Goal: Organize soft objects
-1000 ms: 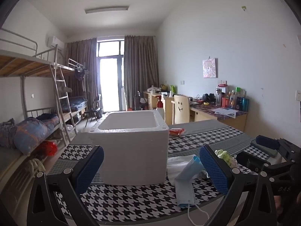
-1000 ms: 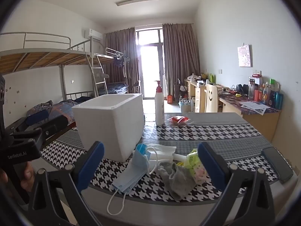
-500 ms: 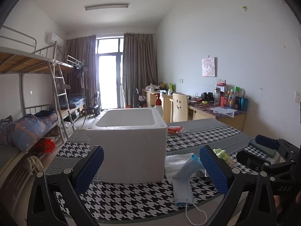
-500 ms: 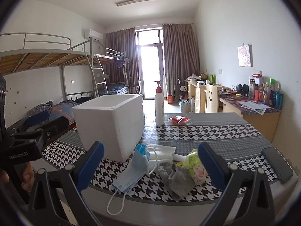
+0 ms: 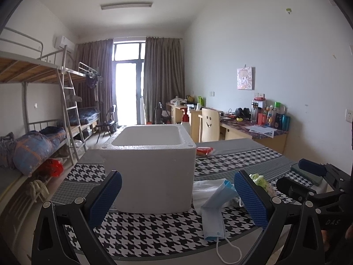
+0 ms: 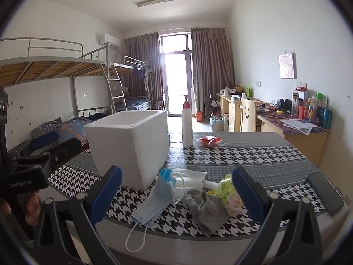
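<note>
A white foam box [image 5: 152, 170] [image 6: 130, 148] stands open-topped on the houndstooth table. Right of it lies a heap of soft things: a blue face mask [image 6: 154, 201] [image 5: 215, 212], white tissue [image 6: 192, 175], a grey sock [image 6: 207, 207] and a green-yellow tissue pack [image 6: 228, 193] [image 5: 261, 181]. My left gripper [image 5: 176, 198] is open in front of the box, holding nothing. My right gripper [image 6: 176, 195] is open just short of the heap, also holding nothing. Each gripper shows at the edge of the other's view.
A pump bottle [image 6: 187, 123] and a red packet [image 6: 208, 141] sit behind the box. A dark phone [image 6: 325, 191] lies near the table's right edge. Bunk beds [image 6: 55, 77] stand at the left, desks [image 6: 293, 130] along the right wall.
The left view has drifted slightly, with the box sitting a touch lower and closer. The right view is almost unchanged. Both grippers stay open.
</note>
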The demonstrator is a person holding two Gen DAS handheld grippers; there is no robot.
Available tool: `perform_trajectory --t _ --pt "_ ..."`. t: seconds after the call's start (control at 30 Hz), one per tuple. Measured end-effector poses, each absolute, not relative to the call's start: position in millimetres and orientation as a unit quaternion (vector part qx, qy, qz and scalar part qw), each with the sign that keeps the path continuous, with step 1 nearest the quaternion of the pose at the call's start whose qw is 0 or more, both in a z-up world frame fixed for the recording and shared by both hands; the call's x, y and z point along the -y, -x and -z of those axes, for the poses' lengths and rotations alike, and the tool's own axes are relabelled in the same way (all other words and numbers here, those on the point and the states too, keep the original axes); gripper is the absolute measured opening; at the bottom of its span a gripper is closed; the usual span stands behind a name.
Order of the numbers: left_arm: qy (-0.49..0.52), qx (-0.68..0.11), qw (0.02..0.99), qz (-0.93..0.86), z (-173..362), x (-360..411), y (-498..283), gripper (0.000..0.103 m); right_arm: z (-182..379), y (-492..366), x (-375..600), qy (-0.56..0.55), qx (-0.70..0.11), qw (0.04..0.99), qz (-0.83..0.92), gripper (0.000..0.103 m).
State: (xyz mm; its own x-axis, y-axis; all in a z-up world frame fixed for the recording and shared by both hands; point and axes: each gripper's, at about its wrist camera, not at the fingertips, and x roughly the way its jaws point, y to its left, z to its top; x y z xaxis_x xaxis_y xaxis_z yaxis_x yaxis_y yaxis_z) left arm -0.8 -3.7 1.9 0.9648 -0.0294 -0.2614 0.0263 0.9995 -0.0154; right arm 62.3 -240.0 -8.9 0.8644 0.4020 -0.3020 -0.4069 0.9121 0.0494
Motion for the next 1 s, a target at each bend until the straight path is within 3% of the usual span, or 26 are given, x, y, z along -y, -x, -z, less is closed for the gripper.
perform_trajectory --t 1.0 --pt "0.012 -0.155 0.988 0.019 9.6 -1.2 -13.9 0.102 12.5 -75.6 235.6 0.013 -0.169 0.964 -0.205 0.101"
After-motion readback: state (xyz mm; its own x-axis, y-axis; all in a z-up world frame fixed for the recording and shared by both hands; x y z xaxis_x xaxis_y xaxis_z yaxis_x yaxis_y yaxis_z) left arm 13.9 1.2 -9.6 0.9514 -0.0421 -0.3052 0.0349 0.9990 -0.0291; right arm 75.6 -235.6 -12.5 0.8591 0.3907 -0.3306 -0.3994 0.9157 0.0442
